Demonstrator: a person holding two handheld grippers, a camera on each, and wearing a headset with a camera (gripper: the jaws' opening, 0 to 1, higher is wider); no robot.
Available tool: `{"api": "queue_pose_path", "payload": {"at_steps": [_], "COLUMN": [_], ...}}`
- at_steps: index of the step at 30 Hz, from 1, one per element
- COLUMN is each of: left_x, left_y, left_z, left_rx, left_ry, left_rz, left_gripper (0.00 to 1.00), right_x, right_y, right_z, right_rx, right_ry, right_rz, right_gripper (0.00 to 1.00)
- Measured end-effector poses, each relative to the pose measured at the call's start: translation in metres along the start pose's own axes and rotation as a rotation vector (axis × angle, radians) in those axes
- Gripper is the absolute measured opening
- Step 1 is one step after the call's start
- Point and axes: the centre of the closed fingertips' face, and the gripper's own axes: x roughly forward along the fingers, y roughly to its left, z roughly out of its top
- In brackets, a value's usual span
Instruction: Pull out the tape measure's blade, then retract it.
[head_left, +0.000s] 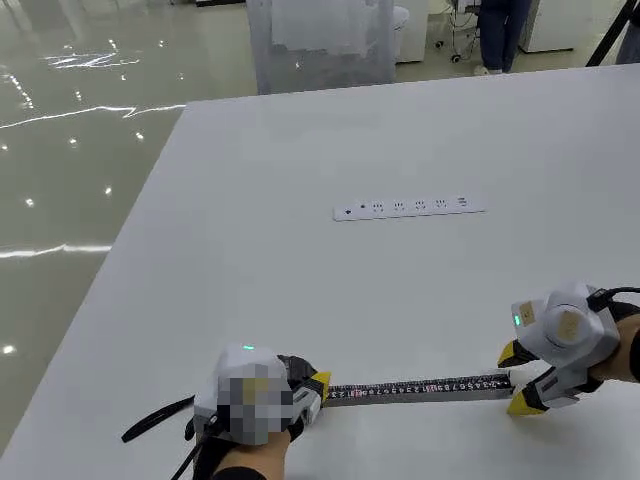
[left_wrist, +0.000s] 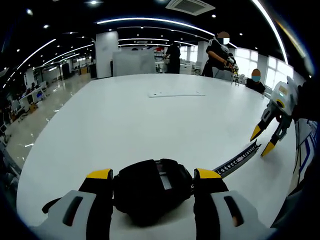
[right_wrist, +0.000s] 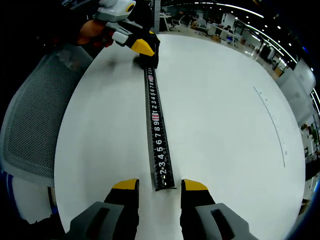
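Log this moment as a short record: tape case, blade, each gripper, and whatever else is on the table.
tape measure case: black, on the white table, clamped at its sides
left gripper: shut on the tape measure case
blade: pulled out, lying flat on the table, numbers up
right gripper: open, one jaw on either side of the blade's free end, not pinching it
power strip: white, farther back on the table, apart from the tape

open tabletop (head_left: 300, 290) around the blade (head_left: 420, 388); a power strip (head_left: 408, 208) lies well beyond.
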Motion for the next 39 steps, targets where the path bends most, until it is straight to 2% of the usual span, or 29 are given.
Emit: {"api": "queue_pose_path", "payload": {"at_steps": [6,8,10,20,24,27,29,34,39], "left_x": [-0.0008,-0.0019,-0.0016,-0.002,-0.0017,-0.0027,-0.0026,-0.0014,-0.0015], "left_y": [0.0013,0.0017,0.0019,0.001,0.0012,0.0012,0.0013,0.0015,0.0021], "left_z": [-0.0012,0.0005,-0.0002,-0.0019,-0.0017,-0.0025,-0.0024,-0.0028,-0.0028], "left_rx": [-0.013,-0.044,-0.028,-0.025,-0.03,-0.016,0.0,0.014,0.016], "left_ry": [0.006,-0.003,-0.001,0.01,0.033,0.023,0.019,0.031,0.041], "left_rz": [0.004,-0.004,-0.004,-0.016,-0.019,-0.022,-0.021,-0.023,-0.024], "left_gripper": [0.6,0.61,0.6,0.59,0.58,0.57,0.57,0.55,0.55], "right_x": [0.0018,0.0015,0.0007,0.0026,0.0026,0.0026,0.0028,0.0033,0.0035], "right_y": [0.0007,0.001,0.0011,0.002,0.0025,0.0022,0.0025,0.0029,0.0019], "right_z": [0.0005,-0.0004,-0.001,-0.0052,-0.0047,-0.0055,-0.0052,-0.0044,-0.0052], "right_rx": [0.013,0.013,0.016,0.024,0.022,0.035,0.054,0.044,0.067], "right_ry": [0.006,0.01,0.009,0.023,0.024,0.027,0.032,0.062,0.065], "right_rz": [0.004,0.007,0.006,0.002,0.0,0.002,-0.002,-0.01,-0.009], "right_gripper": [0.21,0.19,0.18,0.11,0.11,0.1,0.09,0.06,0.04]}}
